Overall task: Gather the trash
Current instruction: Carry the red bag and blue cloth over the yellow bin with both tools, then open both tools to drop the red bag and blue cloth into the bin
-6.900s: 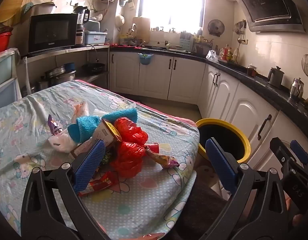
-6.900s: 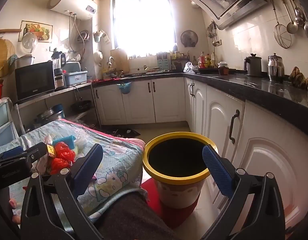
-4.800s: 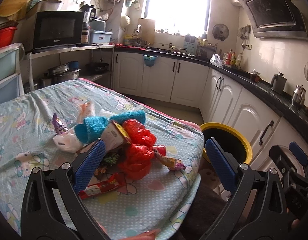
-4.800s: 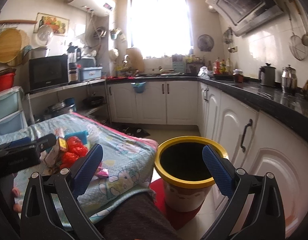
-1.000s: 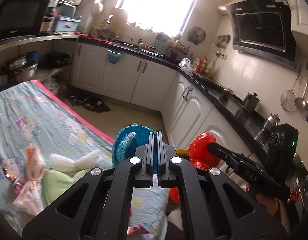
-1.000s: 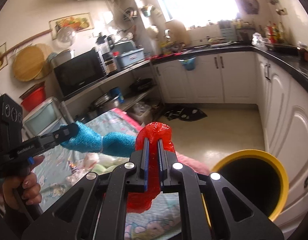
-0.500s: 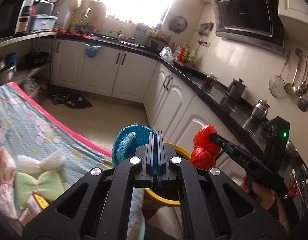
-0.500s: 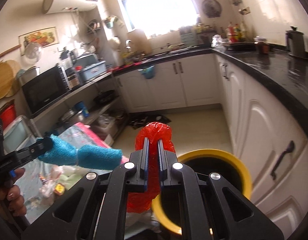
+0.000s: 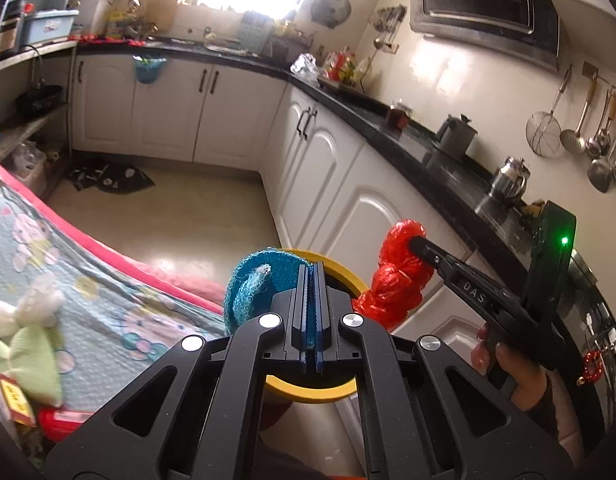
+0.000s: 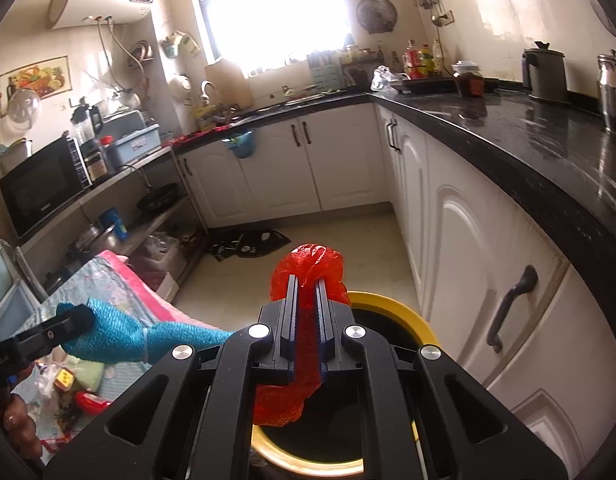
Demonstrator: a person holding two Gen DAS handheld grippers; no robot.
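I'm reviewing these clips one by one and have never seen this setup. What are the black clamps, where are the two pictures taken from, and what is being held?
There is no robot: a person holds a hand-held two-finger clamp in each hand, and a wide-angle camera on each clamp looks out along its fingers. One picture comes from the left clamp, the other from the right.

The left gripper is shut on a blue mesh cloth. The right gripper is shut on a red plastic bag, which hangs above a yellow-rimmed bin on the kitchen floor.

Beside the bin is a table with a patterned cloth. More litter lies on it, including a pale green cloth and a small box.
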